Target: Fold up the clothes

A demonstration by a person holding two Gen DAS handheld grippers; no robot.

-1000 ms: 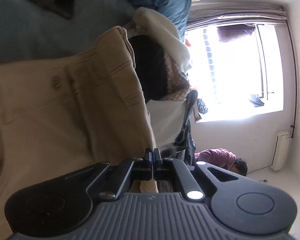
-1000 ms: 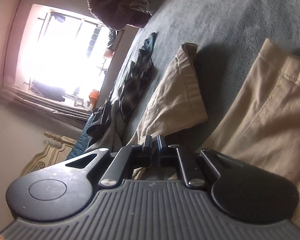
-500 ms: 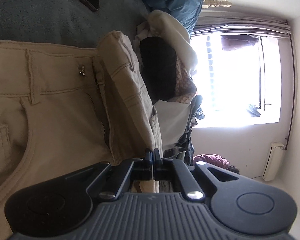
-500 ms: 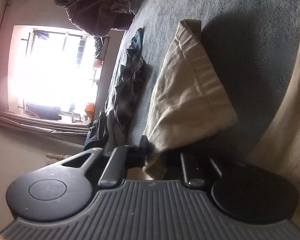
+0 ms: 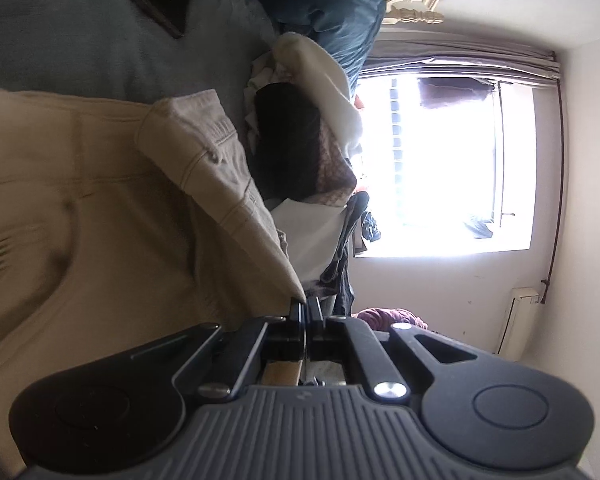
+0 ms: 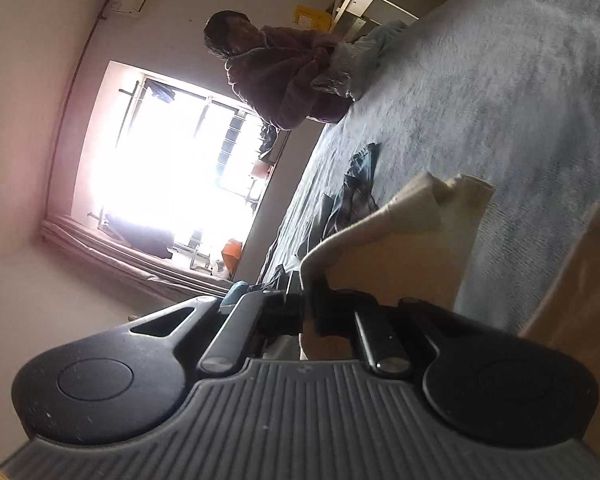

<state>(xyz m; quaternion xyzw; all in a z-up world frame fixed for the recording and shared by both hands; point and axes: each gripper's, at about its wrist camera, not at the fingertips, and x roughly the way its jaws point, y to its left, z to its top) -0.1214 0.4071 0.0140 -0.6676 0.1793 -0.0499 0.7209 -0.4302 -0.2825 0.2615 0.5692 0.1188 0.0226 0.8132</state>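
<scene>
Trousers (image 5: 100,208), tan, lying across grey bedspread (image 6: 500,92), waistband edge being pinched in clenched left gripper (image 5: 305,307); leg hem (image 6: 400,240) being lifted off the bedspread, clamped in right gripper (image 6: 306,284), beside plaid shirt (image 6: 354,196).

Beige trousers (image 5: 100,208), waistband corner folded over, on the grey-blue bedspread (image 5: 80,40)

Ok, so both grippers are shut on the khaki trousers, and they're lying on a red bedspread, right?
Not quite: the bedspread is grey-blue, not red, as the right wrist view shows. The rest holds: the left gripper and the right gripper are each shut on the khaki trousers.
</scene>
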